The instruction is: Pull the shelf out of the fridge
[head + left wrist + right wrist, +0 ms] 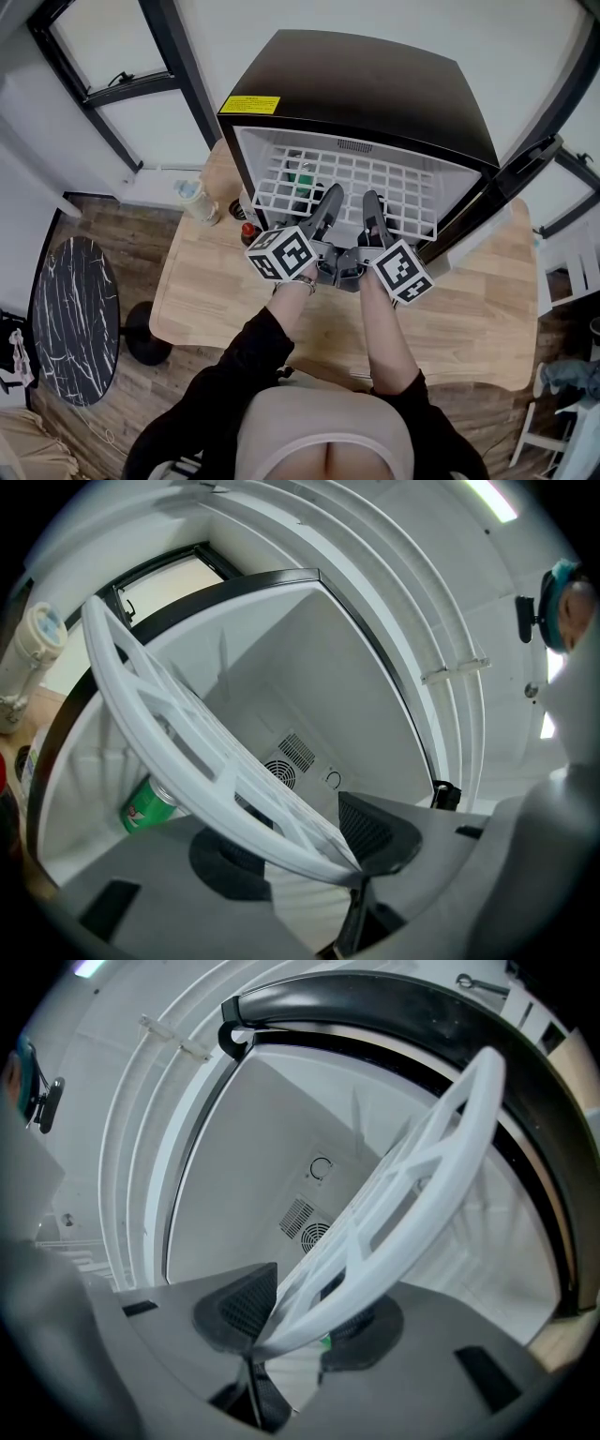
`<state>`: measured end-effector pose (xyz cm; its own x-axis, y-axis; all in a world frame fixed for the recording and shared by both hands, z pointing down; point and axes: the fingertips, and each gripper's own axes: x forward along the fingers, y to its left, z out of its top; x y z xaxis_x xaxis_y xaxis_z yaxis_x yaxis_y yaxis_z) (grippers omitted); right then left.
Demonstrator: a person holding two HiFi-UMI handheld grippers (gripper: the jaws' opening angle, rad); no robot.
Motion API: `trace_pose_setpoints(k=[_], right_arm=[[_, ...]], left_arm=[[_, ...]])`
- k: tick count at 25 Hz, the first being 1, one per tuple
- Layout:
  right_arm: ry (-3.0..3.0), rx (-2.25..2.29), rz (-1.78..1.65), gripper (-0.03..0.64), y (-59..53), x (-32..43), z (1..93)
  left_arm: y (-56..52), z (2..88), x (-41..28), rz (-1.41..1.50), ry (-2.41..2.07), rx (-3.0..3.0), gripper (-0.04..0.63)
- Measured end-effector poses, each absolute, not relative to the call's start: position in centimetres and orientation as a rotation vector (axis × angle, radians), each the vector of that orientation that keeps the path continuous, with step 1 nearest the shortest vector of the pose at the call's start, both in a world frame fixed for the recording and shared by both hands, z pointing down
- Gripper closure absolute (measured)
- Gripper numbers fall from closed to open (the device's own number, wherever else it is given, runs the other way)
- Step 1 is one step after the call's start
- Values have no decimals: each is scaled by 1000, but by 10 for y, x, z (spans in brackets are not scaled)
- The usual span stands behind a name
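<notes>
The black mini fridge (375, 84) is standing on a wooden table (469, 309) with its door (511, 183) swung wide. It looks light, so a hard tug is likely to drag the whole cabinet toward the table edge rather than free the shelf.

The shelf (394, 187) is sitting high in the compartment, its front edge already sticking out past the opening. If one side is pulled ahead of the other, it is liable to skew and jam in its side rails.

The left gripper (330, 202) and the right gripper (372, 202) are both clamping that front rim side by side near its middle, jaws closed onto the plastic. The bite is only catching the thin rim, so the smooth plastic could be slipping out under a jerk.

A green can (145, 808) is standing beneath the shelf; a dipping front edge could be knocking it over.

The shelf itself is looking like white moulded plastic, an open grid of square holes with a thicker border, flat and seemingly stiff.
</notes>
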<state>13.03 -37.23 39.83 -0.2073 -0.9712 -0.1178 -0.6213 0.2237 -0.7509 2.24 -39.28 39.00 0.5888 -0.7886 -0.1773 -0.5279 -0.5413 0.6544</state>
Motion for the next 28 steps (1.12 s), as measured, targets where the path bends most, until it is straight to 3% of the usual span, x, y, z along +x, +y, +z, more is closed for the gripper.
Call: trace_pose_setpoints(k=[28], right_arm=[[1922, -1449, -774, 459, -357, 127, 399]], left_arm=[[-378, 392, 18, -634, -1033, 2250, 385]])
